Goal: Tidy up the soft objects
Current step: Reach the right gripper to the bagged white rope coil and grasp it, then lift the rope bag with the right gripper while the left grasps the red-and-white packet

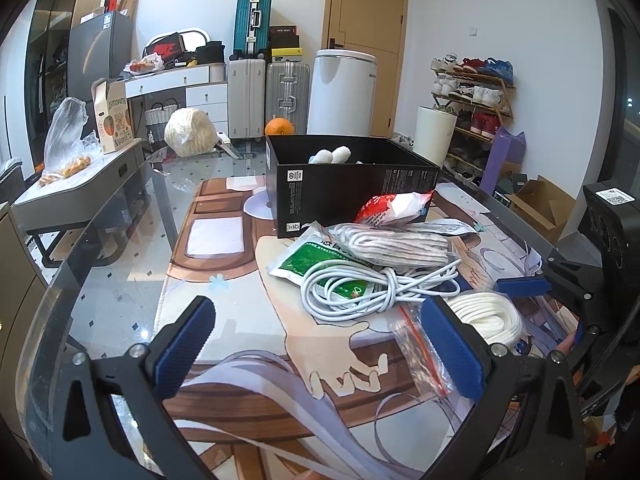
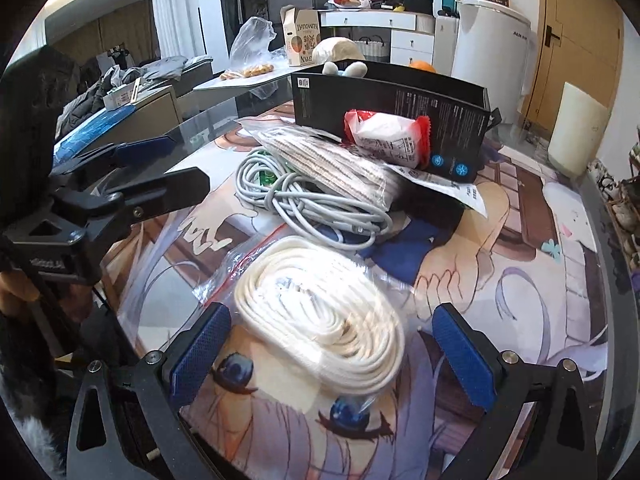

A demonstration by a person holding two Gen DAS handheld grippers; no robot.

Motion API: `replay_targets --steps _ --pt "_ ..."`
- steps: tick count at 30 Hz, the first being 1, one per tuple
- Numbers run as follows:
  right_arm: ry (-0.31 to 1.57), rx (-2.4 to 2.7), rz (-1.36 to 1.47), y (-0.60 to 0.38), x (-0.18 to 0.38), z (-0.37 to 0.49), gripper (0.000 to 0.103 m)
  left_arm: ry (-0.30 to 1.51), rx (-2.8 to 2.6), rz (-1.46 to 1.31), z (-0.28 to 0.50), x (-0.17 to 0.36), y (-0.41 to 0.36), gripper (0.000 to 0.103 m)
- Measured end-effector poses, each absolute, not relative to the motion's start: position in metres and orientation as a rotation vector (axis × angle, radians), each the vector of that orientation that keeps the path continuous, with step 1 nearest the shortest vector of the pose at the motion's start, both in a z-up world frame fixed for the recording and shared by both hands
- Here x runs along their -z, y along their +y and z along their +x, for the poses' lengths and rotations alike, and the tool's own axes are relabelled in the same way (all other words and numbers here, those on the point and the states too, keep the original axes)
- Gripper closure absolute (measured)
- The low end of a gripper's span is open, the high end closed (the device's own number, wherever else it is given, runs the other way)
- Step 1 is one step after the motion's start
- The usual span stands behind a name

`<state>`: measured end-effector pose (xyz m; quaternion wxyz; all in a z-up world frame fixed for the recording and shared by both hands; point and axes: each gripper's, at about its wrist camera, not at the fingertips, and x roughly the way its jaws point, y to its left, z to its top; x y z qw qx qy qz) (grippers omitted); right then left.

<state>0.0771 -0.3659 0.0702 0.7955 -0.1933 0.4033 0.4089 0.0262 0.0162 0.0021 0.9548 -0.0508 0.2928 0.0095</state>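
A black open box (image 1: 352,184) stands on the printed mat, with a plush toy (image 1: 332,155) inside; the box also shows in the right wrist view (image 2: 392,104). In front of it lie a red-and-white packet (image 1: 394,206), a bagged striped cord bundle (image 1: 396,242), a green-and-white pouch (image 1: 308,260), a white cable coil (image 1: 372,286) and a bagged white rope coil (image 2: 320,316). My left gripper (image 1: 320,344) is open above the mat, left of the rope. My right gripper (image 2: 332,352) is open, straddling the rope coil without touching it.
The glass table's edge (image 1: 100,240) curves on the left. A dark blue cloth (image 2: 404,252) lies beside the rope. A grey side table (image 1: 80,184) with a fruit bag stands left. Suitcases, a white bin (image 1: 344,92) and a shoe rack (image 1: 472,96) line the far wall.
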Motion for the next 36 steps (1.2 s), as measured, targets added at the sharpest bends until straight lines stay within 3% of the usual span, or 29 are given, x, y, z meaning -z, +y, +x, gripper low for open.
replay_targets --steps 12,15,17,29,36 --pt "0.855 -0.862 -0.435 -0.352 -0.068 0.08 0.001 0.599 -0.021 -0.109 0.028 0.0 0.016 0.0" --pt "0.85 -0.875 -0.435 -0.352 -0.069 0.078 0.012 0.601 -0.02 -0.109 0.028 0.0 0.017 0.0" --pt "0.836 -0.892 -0.436 -0.352 -0.069 0.076 0.025 0.601 -0.021 -0.109 0.028 0.0 0.017 0.0" --pt "0.821 -0.959 -0.463 -0.364 -0.075 0.073 0.062 0.6 -0.02 -0.11 0.028 0.001 0.017 0.0" --pt "0.812 -0.981 -0.469 -0.368 -0.078 0.07 0.065 0.594 -0.023 -0.126 0.028 0.001 0.021 0.0"
